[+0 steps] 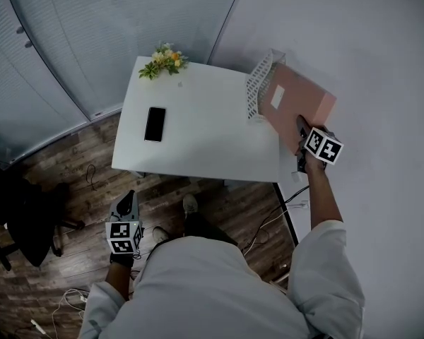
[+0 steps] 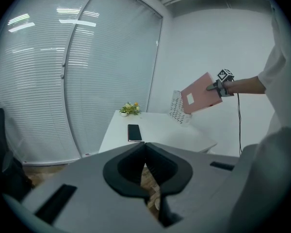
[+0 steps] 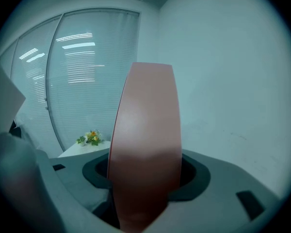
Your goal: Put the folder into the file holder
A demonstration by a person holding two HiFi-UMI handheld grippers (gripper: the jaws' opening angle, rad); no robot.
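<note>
We hold the right gripper clamped on the near edge of the folder. Ahead of it and to its left spreads the largest piece, a smooth white rectangular table. The folder is a flat, matte pink board with a small white label. It rises tilted from the jaws, and its far corner reaches the file holder, a white perforated mesh box just beyond the gripper. We cannot tell whether the two touch. Farther left lies a glossy black phone, and beyond it a small spray of yellow flowers. Our left gripper, well apart from the folder, has its jaws together and empty.
</note>
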